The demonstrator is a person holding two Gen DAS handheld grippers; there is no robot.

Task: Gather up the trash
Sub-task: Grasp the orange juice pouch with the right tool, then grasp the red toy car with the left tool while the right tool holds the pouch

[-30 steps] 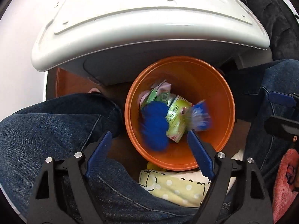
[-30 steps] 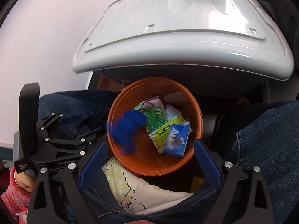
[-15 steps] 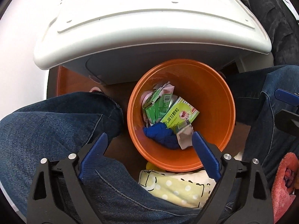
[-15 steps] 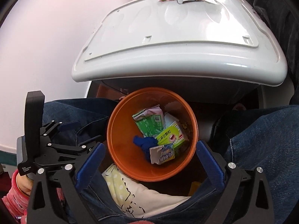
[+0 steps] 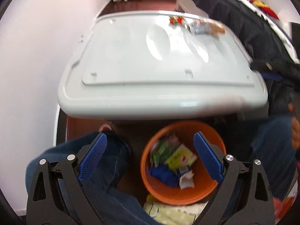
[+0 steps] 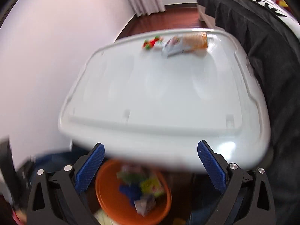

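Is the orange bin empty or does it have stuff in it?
Not empty. The orange bin holds a blue wad, green packets and a yellow-green box.

1 orange bin (image 5: 165,191), 2 wrappers (image 6: 184,45) on table (image 6: 159,97)

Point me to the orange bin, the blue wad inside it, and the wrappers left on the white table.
orange bin (image 5: 187,195), left wrist view, on its near inner wall.
blue wad (image 5: 163,174), left wrist view, on its middle.
wrappers (image 6: 184,44), right wrist view, on the silver and orange packet at the table's far edge.
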